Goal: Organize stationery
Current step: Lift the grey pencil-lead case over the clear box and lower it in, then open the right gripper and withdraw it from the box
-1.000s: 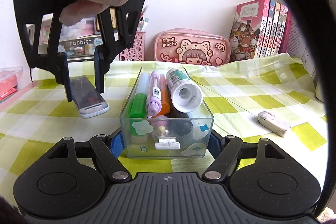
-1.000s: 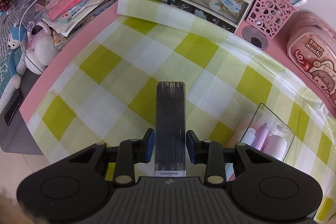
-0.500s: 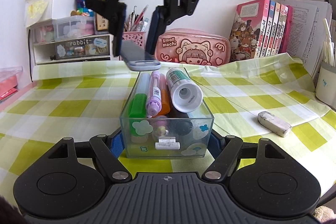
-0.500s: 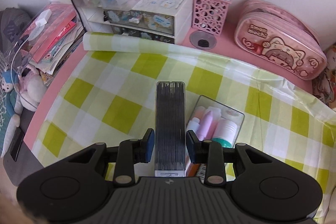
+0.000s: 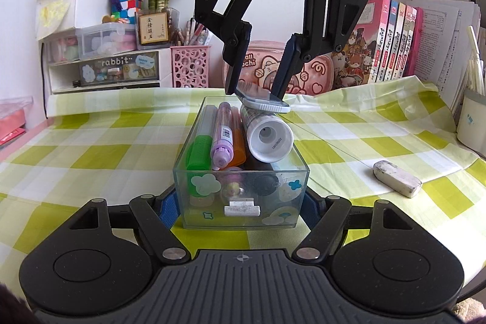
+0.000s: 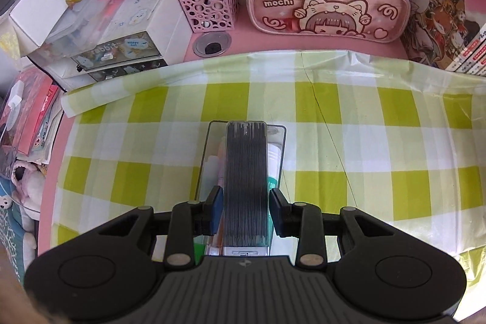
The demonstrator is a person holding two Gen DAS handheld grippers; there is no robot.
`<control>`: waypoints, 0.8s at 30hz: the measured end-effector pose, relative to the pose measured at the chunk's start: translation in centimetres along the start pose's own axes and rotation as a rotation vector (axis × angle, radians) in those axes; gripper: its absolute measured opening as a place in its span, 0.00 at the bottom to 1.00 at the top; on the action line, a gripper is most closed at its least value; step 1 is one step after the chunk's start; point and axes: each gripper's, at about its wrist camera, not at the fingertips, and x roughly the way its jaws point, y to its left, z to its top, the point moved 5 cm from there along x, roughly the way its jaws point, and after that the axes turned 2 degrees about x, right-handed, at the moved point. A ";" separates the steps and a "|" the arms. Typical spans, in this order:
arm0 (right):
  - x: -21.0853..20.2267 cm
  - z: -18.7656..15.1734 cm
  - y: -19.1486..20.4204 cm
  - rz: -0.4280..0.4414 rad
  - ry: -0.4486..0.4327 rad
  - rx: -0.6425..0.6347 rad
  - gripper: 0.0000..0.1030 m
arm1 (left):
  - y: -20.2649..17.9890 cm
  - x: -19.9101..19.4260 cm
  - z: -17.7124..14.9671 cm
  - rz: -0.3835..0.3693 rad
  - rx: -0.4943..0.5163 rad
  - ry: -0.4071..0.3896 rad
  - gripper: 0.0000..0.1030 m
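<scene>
A clear plastic box [image 5: 212, 211] stands on the checked cloth, and the blue pads of my left gripper [image 5: 240, 211] are shut on its two sides. Inside lie a green marker [image 5: 199, 154], a purple pen [image 5: 223, 138], an orange marker [image 5: 237, 148] and a white tube [image 5: 268, 138]. My right gripper [image 5: 254, 90], held by a gloved hand, is shut on a flat dark refill case [image 5: 264, 104] with a white end. The case hangs just above the box's far end, over the tube. In the right wrist view the case [image 6: 246, 172] covers the middle of the box [image 6: 212, 123] below the right gripper [image 6: 246, 204].
A worn white eraser [image 5: 396, 178] lies on the cloth to the right of the box. Along the back stand a drawer unit [image 5: 118, 69], a pink pen holder [image 6: 206, 5], a pink pencil pouch [image 6: 328, 11] and books [image 5: 391, 44]. A white cup [image 5: 472, 123] is at the far right.
The right gripper has carried the refill case from the left of the box to above its far end, rolling as it went. The left gripper and the box have not moved.
</scene>
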 end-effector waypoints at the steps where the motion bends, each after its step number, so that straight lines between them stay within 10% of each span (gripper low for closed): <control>1: 0.1 0.0 0.0 0.004 0.005 0.003 0.35 | 0.0 0.0 0.0 0.000 0.000 0.000 0.72; 24: -2.5 -0.6 -1.1 0.059 -0.049 -0.023 0.36 | 0.0 0.0 0.0 0.000 -0.001 0.001 0.72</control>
